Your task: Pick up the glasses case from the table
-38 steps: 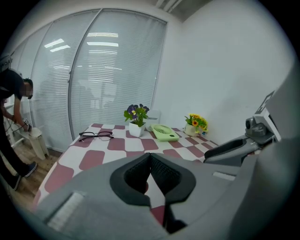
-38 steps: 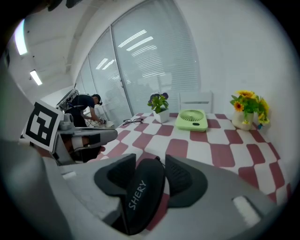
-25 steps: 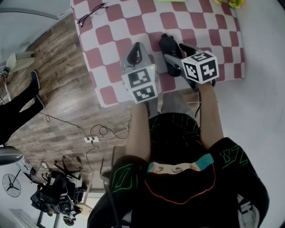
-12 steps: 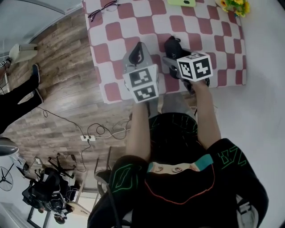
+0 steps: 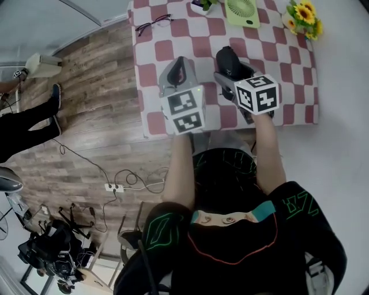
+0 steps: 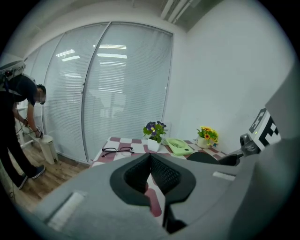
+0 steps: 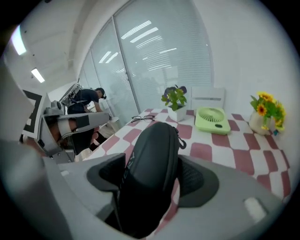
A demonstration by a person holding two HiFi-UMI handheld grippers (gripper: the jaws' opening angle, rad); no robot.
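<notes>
Checkered table [image 5: 288, 63], right gripper [image 7: 151, 180] clamping glasses case [image 7: 154, 140]

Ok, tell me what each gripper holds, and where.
Right gripper grips the black oval zipped glasses case by its long sides; left gripper is shut, empty.

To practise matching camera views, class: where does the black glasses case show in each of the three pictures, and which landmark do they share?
Head view: the glasses case lies upper centre, over the checked table.
Left gripper view: the case is a low dark shape right of centre.
Right gripper view: the case fills the centre, clamped between the jaws.
Shared landmark: the green fan.
</notes>
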